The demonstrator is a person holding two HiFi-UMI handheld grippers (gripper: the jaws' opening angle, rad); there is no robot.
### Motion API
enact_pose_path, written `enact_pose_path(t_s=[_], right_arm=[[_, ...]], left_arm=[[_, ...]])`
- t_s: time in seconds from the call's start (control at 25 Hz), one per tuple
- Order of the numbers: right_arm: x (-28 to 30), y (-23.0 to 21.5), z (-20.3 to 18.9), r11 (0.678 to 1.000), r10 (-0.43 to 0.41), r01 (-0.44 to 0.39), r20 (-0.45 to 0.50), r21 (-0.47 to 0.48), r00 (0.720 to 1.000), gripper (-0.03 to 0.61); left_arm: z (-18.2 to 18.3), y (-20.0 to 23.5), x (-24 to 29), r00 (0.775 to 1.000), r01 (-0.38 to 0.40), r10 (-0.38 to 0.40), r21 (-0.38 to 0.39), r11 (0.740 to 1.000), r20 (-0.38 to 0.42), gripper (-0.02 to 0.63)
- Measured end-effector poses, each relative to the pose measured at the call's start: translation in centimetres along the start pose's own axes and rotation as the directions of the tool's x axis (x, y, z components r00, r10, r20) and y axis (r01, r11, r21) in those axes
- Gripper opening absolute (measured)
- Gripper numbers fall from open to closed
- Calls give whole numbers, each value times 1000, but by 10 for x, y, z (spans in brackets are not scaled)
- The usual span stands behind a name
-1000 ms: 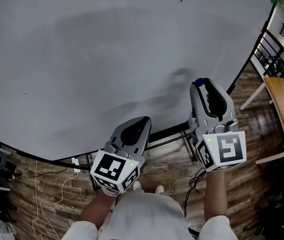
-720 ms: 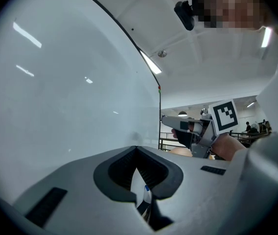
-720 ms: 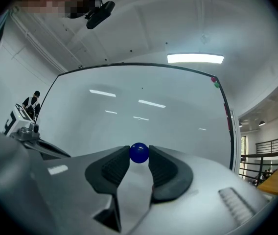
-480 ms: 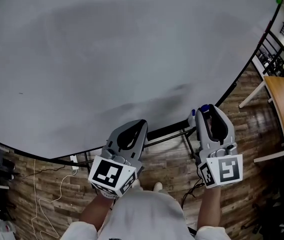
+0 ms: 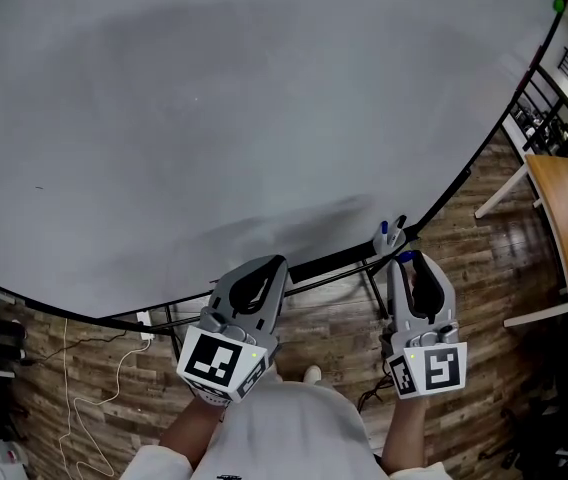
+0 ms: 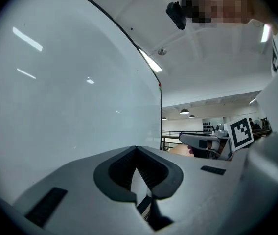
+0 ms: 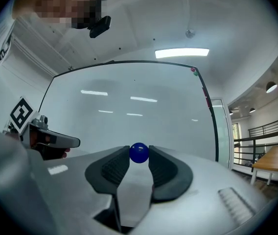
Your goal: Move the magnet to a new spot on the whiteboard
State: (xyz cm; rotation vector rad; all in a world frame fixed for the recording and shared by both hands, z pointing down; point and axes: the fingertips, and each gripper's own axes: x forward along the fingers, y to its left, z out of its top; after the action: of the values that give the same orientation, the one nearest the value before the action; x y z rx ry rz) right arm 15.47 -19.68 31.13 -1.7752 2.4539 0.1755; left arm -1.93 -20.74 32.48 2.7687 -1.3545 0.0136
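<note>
Right gripper view is showing the magnet (image 7: 139, 152), a small glossy blue ball, sitting pinched between the ribbed dark pads at the tips of the right tool (image 7: 139, 157), which is gripping it in the air, off the smooth white whiteboard (image 7: 129, 106). The left tool (image 6: 137, 151) is hanging with its jaws together on nothing, above the wood-plank floor (image 5: 464, 268).

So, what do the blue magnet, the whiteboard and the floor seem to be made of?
The magnet: likely glossy blue plastic; a small bright highlight sits on its round surface. The whiteboard: smooth glossy coated panel, material unclear; ceiling lights mirror in it. The floor: wood or wood-look planks, slightly shiny; grain and seams show.
</note>
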Motion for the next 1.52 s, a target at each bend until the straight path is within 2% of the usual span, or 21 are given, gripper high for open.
enact_pose_path(t_s=[0.6,1.2,1.52], right_arm=[[-10,15,-12,1000,19,-19,6,24,1000,132],[19,55,6,989,145,-145,31,-11,989,132],[52,90,28,977,212,-207,85,-54,974,132]], left_arm=[[-15,4,-21,999,-28,28,-30,999,-21,0],[-11,14,-38,997,-78,77,-32,996,-6,0],[-8,27,-46,994,-110,110,-38,993,0,0]])
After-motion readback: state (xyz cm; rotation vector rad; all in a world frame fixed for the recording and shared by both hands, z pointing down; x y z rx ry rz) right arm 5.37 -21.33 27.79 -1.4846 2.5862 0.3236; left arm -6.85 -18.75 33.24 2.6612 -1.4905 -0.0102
